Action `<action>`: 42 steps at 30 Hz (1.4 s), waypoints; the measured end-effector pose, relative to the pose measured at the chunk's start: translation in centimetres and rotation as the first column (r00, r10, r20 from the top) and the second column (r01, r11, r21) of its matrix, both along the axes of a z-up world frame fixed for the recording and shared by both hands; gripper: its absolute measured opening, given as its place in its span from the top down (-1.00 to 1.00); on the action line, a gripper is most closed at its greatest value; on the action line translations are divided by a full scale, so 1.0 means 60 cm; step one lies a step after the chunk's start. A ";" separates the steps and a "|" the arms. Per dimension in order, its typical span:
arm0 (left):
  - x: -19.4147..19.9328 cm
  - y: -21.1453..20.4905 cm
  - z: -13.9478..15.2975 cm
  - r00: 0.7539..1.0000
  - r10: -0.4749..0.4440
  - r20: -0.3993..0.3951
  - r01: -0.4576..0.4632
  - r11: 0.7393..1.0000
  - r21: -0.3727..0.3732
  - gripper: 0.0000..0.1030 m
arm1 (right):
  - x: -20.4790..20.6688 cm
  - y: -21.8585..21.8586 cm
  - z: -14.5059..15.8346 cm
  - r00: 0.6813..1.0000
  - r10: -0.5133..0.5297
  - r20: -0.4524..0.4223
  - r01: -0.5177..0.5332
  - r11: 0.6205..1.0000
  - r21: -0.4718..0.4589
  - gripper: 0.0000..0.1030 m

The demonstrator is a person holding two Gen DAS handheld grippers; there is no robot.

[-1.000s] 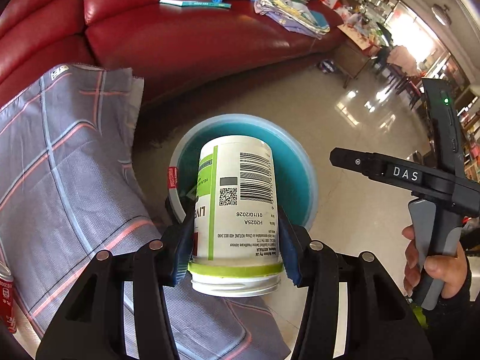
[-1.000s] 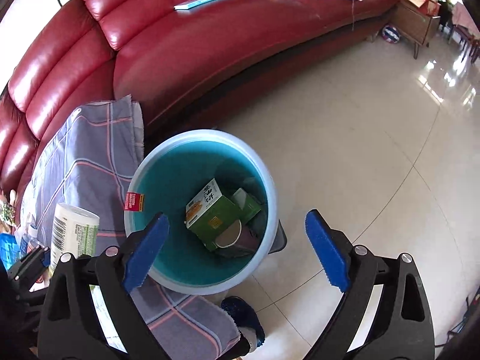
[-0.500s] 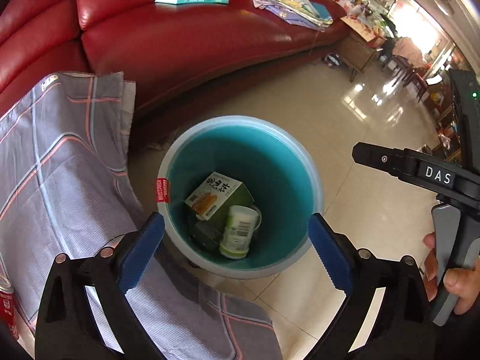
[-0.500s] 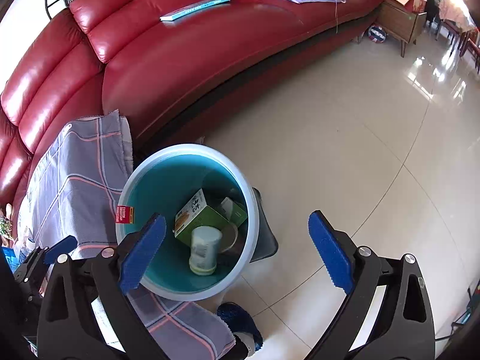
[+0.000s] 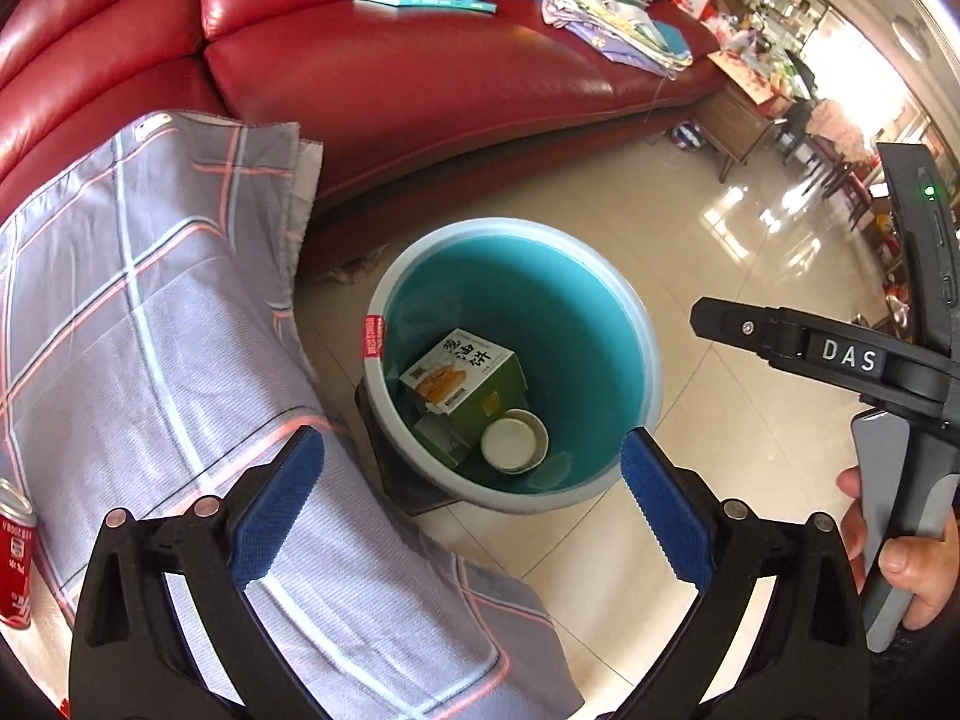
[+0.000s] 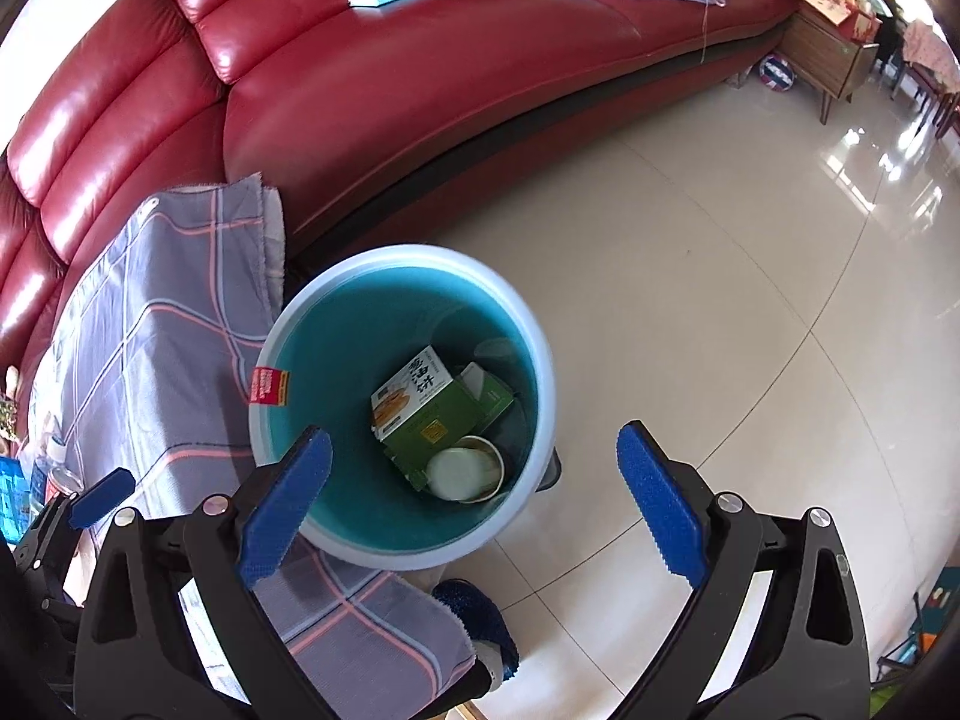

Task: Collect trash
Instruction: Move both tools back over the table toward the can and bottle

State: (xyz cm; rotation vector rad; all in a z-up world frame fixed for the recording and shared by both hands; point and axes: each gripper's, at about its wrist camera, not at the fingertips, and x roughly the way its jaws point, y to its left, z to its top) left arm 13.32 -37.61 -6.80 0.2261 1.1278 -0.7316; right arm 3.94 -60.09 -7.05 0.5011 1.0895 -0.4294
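A light blue trash bin (image 5: pixel 636 324) with a teal inside stands on the floor by the table corner; it also shows in the right wrist view (image 6: pixel 540 360). In it lie a green carton (image 5: pixel 462 369) (image 6: pixel 420 408) and the white supplement jar (image 5: pixel 510 450) (image 6: pixel 462 471), standing on end. My left gripper (image 5: pixel 471 516) is open and empty above the bin's near rim. My right gripper (image 6: pixel 474 501) is open and empty, also above the bin. A red can (image 5: pixel 15 552) stands on the table at far left.
A grey plaid cloth (image 5: pixel 150 330) covers the table at left. A red leather sofa (image 5: pixel 420 60) with a book and folded clothes runs behind. Glossy tiled floor (image 6: pixel 720 300) lies to the right. A blue slipper (image 6: pixel 480 618) lies below the bin.
My left gripper opened and let the white jar drop into the bin, where it came to rest on end beside the green carton. Both grippers shifted slightly.
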 end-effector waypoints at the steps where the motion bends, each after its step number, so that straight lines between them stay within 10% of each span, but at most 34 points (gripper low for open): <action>1: -0.002 0.008 0.004 1.000 0.007 0.004 -0.007 1.000 0.000 -0.92 | 0.000 0.008 0.001 1.000 0.007 -0.001 -0.007 1.000 -0.002 -0.79; 20: -0.017 0.254 0.055 0.982 0.184 0.049 -0.181 0.982 -0.047 -0.92 | 0.030 0.208 0.050 0.989 0.146 0.002 -0.146 0.988 -0.044 -0.79; 42: 0.025 0.625 0.068 0.896 0.433 0.102 -0.433 0.901 -0.019 -0.92 | 0.199 0.565 0.031 0.897 0.437 -0.064 -0.432 0.898 0.079 -0.79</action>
